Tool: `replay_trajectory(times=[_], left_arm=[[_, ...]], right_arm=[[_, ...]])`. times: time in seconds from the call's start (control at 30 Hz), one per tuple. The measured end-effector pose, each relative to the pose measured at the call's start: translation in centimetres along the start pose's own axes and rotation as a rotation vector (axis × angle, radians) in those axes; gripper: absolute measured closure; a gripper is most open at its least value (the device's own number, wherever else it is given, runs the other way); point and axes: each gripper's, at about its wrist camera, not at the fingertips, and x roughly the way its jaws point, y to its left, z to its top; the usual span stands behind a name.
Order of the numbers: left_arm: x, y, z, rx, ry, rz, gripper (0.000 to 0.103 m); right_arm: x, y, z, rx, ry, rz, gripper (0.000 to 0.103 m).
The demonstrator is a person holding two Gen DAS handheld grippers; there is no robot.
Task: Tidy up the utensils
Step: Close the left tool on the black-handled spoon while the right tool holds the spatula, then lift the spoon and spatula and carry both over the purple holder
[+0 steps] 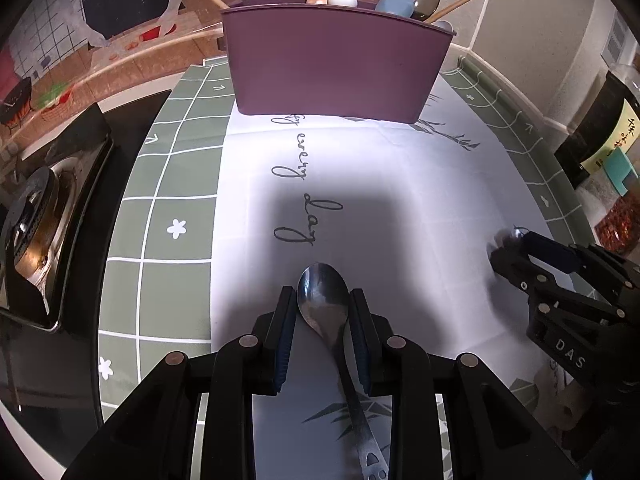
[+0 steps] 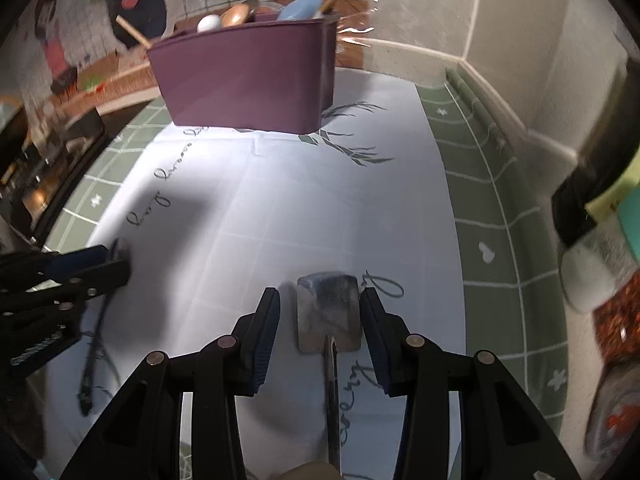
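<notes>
A steel spoon (image 1: 322,300) lies bowl-forward between the pads of my left gripper (image 1: 322,293), which is shut on its bowl; the handle runs back under the gripper. A small flat metal spatula (image 2: 328,312) sits on the white cloth (image 2: 320,200) between the fingers of my right gripper (image 2: 320,294). The right pad is at its edge and a gap shows on the left, so this gripper is open. A purple utensil holder (image 1: 336,68) stands at the back with several spoons and chopsticks in it. The left gripper (image 2: 100,264) also shows in the right wrist view.
A gas stove (image 1: 36,216) sits left of the green-bordered mat (image 1: 168,168). Bottles and jars (image 1: 612,148) crowd the right edge by the wall. The right gripper (image 1: 508,248) hovers at the right of the cloth.
</notes>
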Motion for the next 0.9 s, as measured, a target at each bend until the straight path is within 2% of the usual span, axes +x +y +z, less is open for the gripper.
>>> replay_trajectory(times=[0.03, 0.1, 0.27, 0.33, 0.47, 0.57, 0.67, 0.77, 0.83, 0.9], left_arm=[[0.0, 0.0, 0.1, 0.000, 0.001, -0.001, 0.076], [0.0, 0.3, 0.2, -0.016, 0.006, -0.016, 0.076], [0.1, 1.8, 0.8, -0.102, 0.031, -0.091, 0.076], [0.2, 1.7, 0.9, -0.104, 0.034, -0.086, 0.076], [0.4, 0.3, 1.0, -0.044, 0.025, -0.017, 0.076], [0.4, -0.3, 0.8, -0.006, 0.011, 0.007, 0.085], [-0.4, 0.3, 0.7, -0.035, 0.007, -0.033, 0.098], [-2.0, 0.8, 0.5, -0.034, -0.017, -0.052, 0.099], [-2.2, 1.1, 0.4, -0.039, 0.016, -0.066, 0.099], [-2.2, 1.8, 0.1, -0.090, 0.036, -0.088, 0.096]], right_arm=[[0.0, 0.0, 0.0, -0.006, 0.001, 0.005, 0.072], [-0.2, 0.0, 0.1, -0.020, 0.006, 0.010, 0.073], [-2.0, -0.8, 0.6, 0.017, -0.064, 0.021, 0.073], [-2.7, -1.2, 0.9, 0.034, -0.089, 0.021, 0.073], [-3.4, -1.6, 1.0, 0.052, -0.115, 0.009, 0.073], [-3.9, -1.9, 0.8, 0.069, -0.128, 0.004, 0.073], [-4.7, -2.2, 0.8, 0.078, -0.149, -0.001, 0.073], [-5.8, -2.6, 1.0, 0.086, -0.178, 0.006, 0.073], [-6.3, -2.8, 1.1, 0.092, -0.187, 0.008, 0.073], [-6.5, -3.0, 0.9, 0.099, -0.189, 0.002, 0.073]])
